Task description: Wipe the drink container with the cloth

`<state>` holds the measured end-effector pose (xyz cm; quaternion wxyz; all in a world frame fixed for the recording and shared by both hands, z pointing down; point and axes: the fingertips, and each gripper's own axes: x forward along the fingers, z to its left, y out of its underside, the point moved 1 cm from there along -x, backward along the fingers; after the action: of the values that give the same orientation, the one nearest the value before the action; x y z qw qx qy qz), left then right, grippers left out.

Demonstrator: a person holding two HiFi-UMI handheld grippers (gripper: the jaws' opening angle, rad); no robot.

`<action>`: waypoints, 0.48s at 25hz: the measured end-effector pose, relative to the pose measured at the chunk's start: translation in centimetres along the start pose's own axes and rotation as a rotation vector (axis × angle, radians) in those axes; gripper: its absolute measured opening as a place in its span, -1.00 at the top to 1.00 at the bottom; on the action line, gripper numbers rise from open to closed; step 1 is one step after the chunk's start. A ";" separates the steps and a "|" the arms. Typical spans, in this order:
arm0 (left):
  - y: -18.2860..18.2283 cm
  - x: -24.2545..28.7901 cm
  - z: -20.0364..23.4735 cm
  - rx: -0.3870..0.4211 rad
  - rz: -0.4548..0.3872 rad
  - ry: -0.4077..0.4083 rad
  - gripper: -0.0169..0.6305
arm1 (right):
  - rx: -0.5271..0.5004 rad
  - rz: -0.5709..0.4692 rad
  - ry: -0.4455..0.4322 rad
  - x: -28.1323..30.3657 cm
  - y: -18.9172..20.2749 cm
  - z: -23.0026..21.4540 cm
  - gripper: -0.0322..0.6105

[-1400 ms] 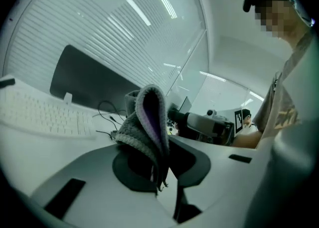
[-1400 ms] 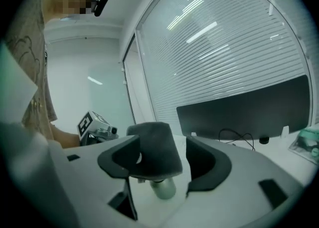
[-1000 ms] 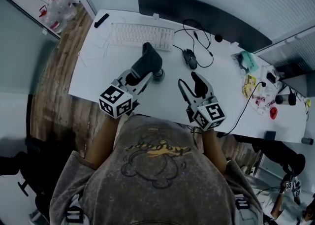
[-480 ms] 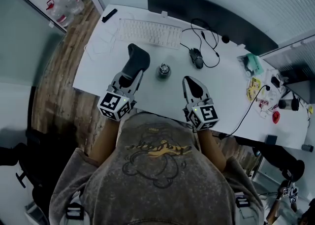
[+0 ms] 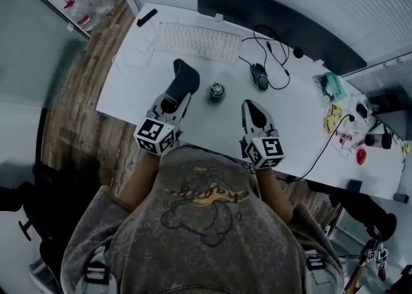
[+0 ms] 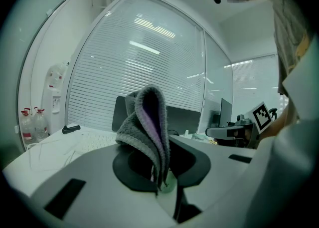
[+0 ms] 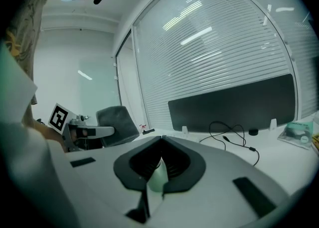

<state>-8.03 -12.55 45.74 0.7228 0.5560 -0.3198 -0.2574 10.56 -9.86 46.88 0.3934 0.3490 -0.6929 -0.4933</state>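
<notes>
1. Drink container (image 5: 216,92): small round dark metal can. It stands upright on the white desk (image 5: 129,87), ahead of both grippers and roughly between them. Nothing touches it.
2. Left gripper (image 6: 162,179): clamped on a grey fleece cloth with a purple inner face (image 6: 147,122). The cloth is pinched at its lower end and the rest stands up folded past the jaw tips. In the head view the cloth sits just to the left of the can, near it but apart.
3. Right gripper (image 7: 159,144): jaws closing fully, pads met, nothing between them. The can is ahead and to the left of its tips, with a clear gap.
4. My read on status: no wiping contact yet, and the can isn't held or braced.
5. Risk, tip or slide: the can looks light and is free-standing. A sideways swipe from the left with no counter-hold would likely push it toward the right gripper or knock it over. With its jaws together, the right gripper can only nudge the can, not hold it.
6. Risk, spill: I can't tell whether the top is sealed or whether there's liquid inside. A white keyboard (image 5: 199,40) lies beyond the left gripper, and a black mouse (image 5: 260,77) with loose cables lies beyond the right, so both sit in the spill path.
7. Risk, cloth slip: the pinch covers only a small part of the cloth. Drag against the can could pull it out, or the loose fold could flop so the bare jaws scrape the can.
</notes>
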 end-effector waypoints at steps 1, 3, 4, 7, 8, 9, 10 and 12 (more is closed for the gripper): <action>0.0 0.0 0.0 -0.001 0.002 -0.002 0.78 | -0.002 0.002 0.004 0.0 0.0 -0.1 0.88; 0.0 0.0 0.0 -0.001 0.004 -0.005 0.79 | -0.007 0.006 0.010 0.0 0.1 -0.4 0.88; -0.1 0.1 0.1 -0.001 0.004 -0.006 0.78 | -0.009 0.008 0.013 0.0 0.1 -0.5 0.88; -0.1 0.1 0.3 -0.005 0.003 -0.012 0.78 | -0.010 0.008 0.018 0.0 0.1 -0.8 0.88; -0.2 0.1 0.4 -0.010 0.001 -0.014 0.78 | -0.010 0.007 0.019 0.0 0.1 -0.8 0.89; -0.2 0.0 0.5 -0.013 -0.001 -0.016 0.78 | -0.010 0.008 0.019 0.0 0.1 -0.8 0.89; -0.2 0.0 0.6 -0.015 -0.002 -0.018 0.78 | -0.009 0.009 0.019 0.0 0.1 -0.7 0.89; -0.3 -0.1 0.7 -0.015 -0.002 -0.021 0.79 | -0.008 0.011 0.018 0.1 0.1 -0.6 0.89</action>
<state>-8.59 -12.98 45.59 0.7234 0.5479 -0.3249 -0.2664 11.04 -10.16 47.12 0.4037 0.3480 -0.6893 -0.4908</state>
